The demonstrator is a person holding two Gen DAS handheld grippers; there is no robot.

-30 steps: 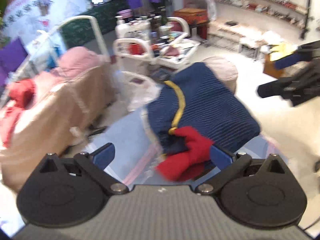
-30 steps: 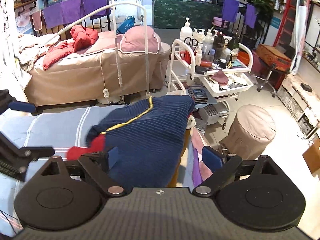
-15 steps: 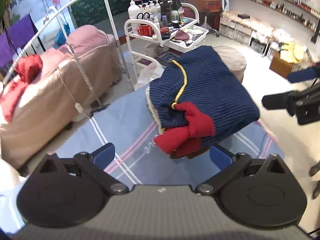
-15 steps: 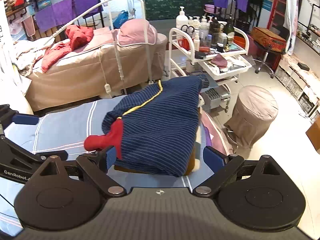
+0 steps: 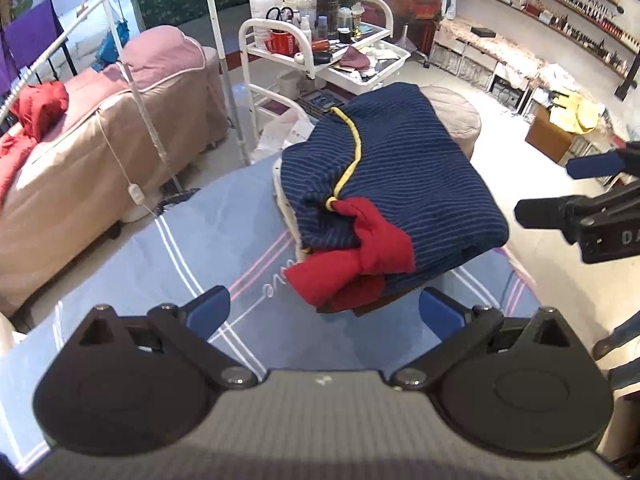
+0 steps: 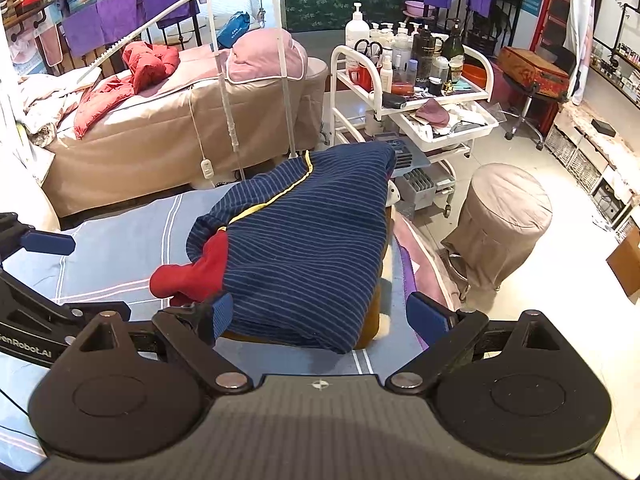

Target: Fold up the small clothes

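Note:
A folded navy striped garment (image 5: pixel 400 184) with yellow trim and red cuffs (image 5: pixel 352 268) lies on top of a small stack of folded clothes at the far corner of the blue striped sheet (image 5: pixel 168 264). It also shows in the right wrist view (image 6: pixel 304 248), with its red cuff (image 6: pixel 192 276) at the left. My left gripper (image 5: pixel 324 312) is open and empty, just short of the red cuffs. My right gripper (image 6: pixel 320 316) is open and empty, its fingers either side of the stack's near edge.
A tan massage bed (image 6: pixel 160 120) with a red jacket stands behind. A white trolley (image 6: pixel 416 92) full of bottles and a covered round stool (image 6: pixel 504 224) stand past the sheet's far edge. Shelves line the right wall (image 5: pixel 560 20).
Both grippers have drawn back and up from the folded garment. The left view has swung and cleared from blur. The garment lies still on the stack.

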